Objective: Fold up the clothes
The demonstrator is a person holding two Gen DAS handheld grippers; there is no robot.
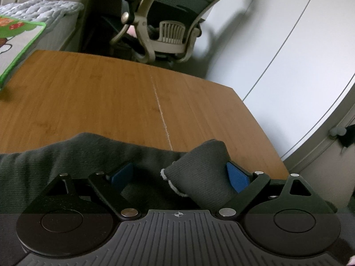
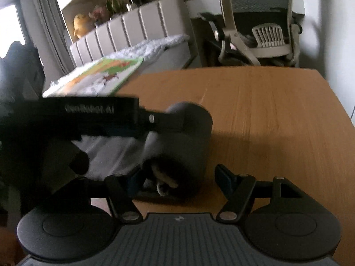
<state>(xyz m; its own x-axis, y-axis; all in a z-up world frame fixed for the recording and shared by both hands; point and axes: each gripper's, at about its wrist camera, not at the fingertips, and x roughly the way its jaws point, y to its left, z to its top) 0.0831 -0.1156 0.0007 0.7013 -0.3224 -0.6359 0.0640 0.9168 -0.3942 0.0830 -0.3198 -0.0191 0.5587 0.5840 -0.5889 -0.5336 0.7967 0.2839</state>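
Observation:
A dark grey garment (image 1: 55,161) with a pale fleecy lining lies on the near part of the wooden table (image 1: 111,99). One folded-over end of it (image 1: 199,173) stands up between my left gripper's (image 1: 179,176) blue pads (image 1: 237,177). It leans on the right pad, and the left pad is well clear, so the gripper is open. In the right wrist view the same garment (image 2: 188,133) forms a rounded fold. My right gripper (image 2: 178,182) is open around the fold's near edge, pads not pressing. The left gripper's black body (image 2: 99,113) crosses above the cloth.
A beige office chair (image 1: 168,22) stands past the table's far edge. A bed with a green-bordered picture mat (image 1: 17,40) is at the left. White cupboard doors (image 1: 288,44) rise on the right. Bare wood (image 2: 266,110) stretches right of the garment.

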